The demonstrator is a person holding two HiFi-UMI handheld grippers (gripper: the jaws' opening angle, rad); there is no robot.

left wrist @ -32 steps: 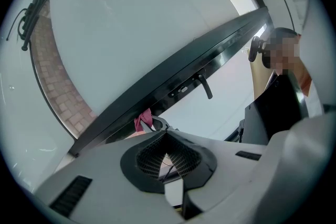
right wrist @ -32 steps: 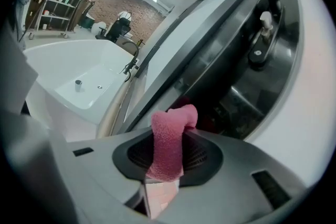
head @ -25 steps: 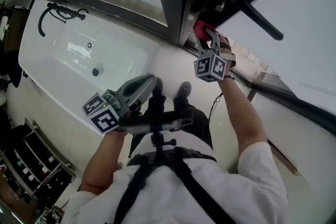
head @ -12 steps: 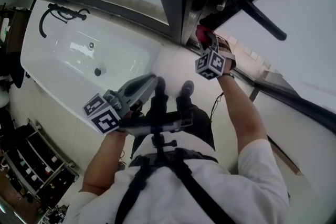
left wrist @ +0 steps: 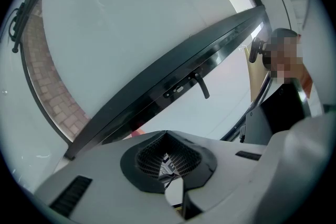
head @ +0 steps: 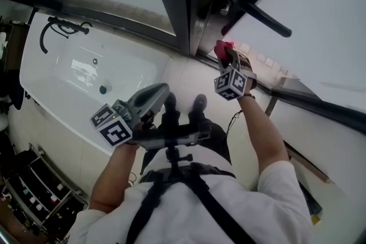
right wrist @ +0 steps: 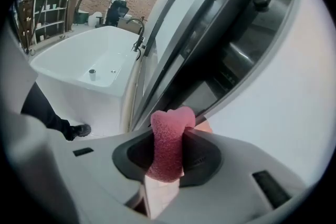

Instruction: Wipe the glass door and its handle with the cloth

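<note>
Ahead, a tall frosted glass door in a dark frame (head: 320,26) fills the upper right, with a white bathtub (head: 131,66) on the floor to its left. The door's black lever handle (head: 260,15) juts out just above the right claw (head: 225,50), which is clamped on a pink terry cloth (right wrist: 168,149) held at the frame's edge. The left claw (head: 164,88) is closed, empty and well apart from the door.

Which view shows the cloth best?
Right gripper view: the pink cloth fills the centre, clamped between the right gripper's fingers, its tip by the door frame. Head view shows only a small red patch beyond that gripper. Left gripper view gives at most a tiny red speck below the frame.
</note>
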